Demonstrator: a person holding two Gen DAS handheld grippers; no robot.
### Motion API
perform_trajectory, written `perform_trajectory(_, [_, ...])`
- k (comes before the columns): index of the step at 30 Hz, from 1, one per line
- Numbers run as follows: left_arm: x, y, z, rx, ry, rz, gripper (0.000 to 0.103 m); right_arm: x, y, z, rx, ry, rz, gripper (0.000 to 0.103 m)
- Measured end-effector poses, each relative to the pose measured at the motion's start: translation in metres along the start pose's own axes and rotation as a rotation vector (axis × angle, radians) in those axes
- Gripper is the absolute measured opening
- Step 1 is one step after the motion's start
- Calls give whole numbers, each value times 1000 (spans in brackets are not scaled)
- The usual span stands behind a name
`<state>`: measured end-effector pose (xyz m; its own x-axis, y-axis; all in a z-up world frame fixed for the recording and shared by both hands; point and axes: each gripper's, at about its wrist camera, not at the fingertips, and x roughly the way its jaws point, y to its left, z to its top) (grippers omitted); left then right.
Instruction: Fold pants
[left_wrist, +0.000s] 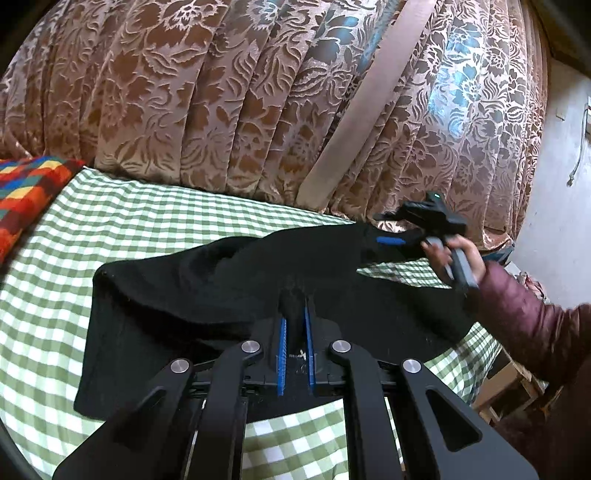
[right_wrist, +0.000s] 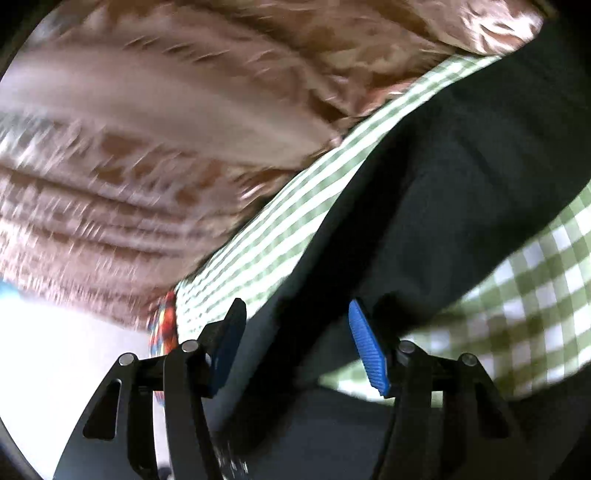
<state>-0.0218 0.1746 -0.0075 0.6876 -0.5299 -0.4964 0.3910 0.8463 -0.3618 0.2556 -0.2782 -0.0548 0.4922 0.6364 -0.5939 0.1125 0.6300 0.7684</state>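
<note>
Pants (left_wrist: 207, 295) lying mid-frame on the checked sheet (left_wrist: 110, 229), partly doubled over but rumpled; left gripper (left_wrist: 295, 325) pinching a fold, right gripper (right_wrist: 295, 332) gaping with cloth running between its fingers, so folding looks underway, flattening and further folds remaining.

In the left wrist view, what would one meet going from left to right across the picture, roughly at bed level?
Colourful patchwork cushion → green checked sheet → black pants, pinched by the left gripper → right gripper, at the pants' far end → person's hand → maroon sleeve.
</note>
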Motion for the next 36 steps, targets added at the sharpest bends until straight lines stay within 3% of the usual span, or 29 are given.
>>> perform_trajectory(2, [0,1,-1,10,12,0,7,7,-6,13,35,-16,-6,58])
perform_trajectory(3, [1,2,-2,14,19,1,7,10,-8,19,46,-25,-17,48])
perform_trajectory(4, [2,3,-2,18,30,5,7,12,-10,23,49,-31,-38,30])
perform_trajectory(6, [3,6,0,19,38,18,7,14,-11,29,27,-37,-80,13])
perform_trajectory(7, [3,9,3,18,35,30,7,13,-9,29,7,-40,-86,10])
perform_trajectory(10, [4,27,32,11,-19,145,7,-8,5,23,-74,-67,-48,8])
perform_trajectory(14, [-3,56,85,-42,-159,282,7,-52,34,-4,-201,-108,44,8])
perform_trajectory(18, [-11,66,105,-41,-225,336,7,-101,45,-57,-328,-126,111,8])
perform_trajectory(21, [-17,74,85,-82,-201,334,7,-115,27,-106,-356,-63,128,8])
perform_trajectory(25, [-21,95,27,-210,-105,329,7,-103,-13,-165,-332,49,51,8])
perform_trajectory(28, [-19,99,-8,-282,-31,314,9,-93,-40,-185,-280,84,15,7])
perform_trajectory(31, [-23,109,-41,-417,29,305,19,-82,-58,-194,-242,94,-3,7])
perform_trajectory(34, [-37,114,-56,-533,2,266,35,-78,-62,-188,-239,95,-4,7])
perform_trajectory(36, [-48,118,-64,-634,-29,199,44,-75,-64,-187,-237,95,1,7])
